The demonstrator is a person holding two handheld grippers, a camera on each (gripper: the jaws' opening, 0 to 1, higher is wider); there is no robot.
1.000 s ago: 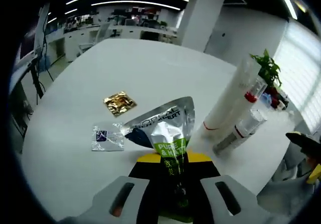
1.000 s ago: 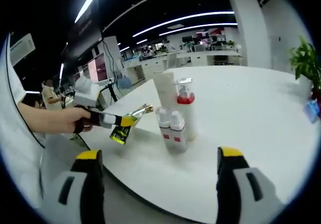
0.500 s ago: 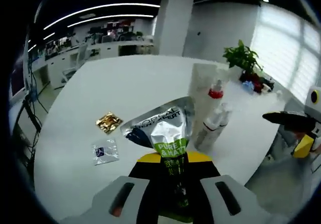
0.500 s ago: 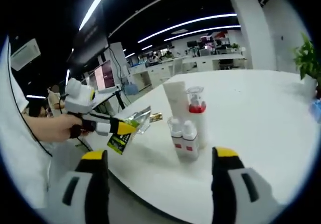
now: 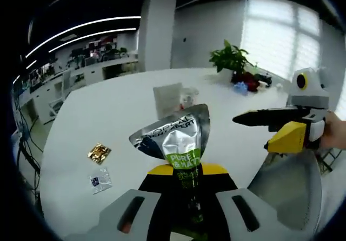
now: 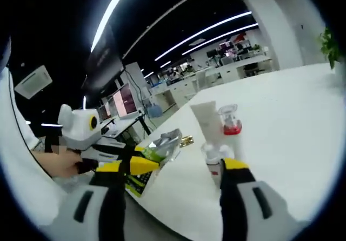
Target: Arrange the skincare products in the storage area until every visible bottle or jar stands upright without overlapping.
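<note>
Both views have swung since a second ago: in the left gripper view the right tongs (image 5: 270, 130) now reach in large from the right edge, where earlier just a sliver showed, and the upright bottles sit farther up, near centre. The left tongs (image 5: 186, 179) are clenched on a silver sachet (image 5: 175, 138) with a green label, held up at centre above the white desk (image 5: 108, 111). Behind the sachet a white tube (image 5: 166, 99) stands upright beside a red-collared pump bottle (image 5: 188, 96). A gold packet (image 5: 99, 152) and a clear packet (image 5: 100, 180) lie flat at lower left. In the right gripper view the right tongs are released, their jaws spread wide with nothing between them; the left tongs come in at left centre with the sachet, off the desk's near edge.
</note>
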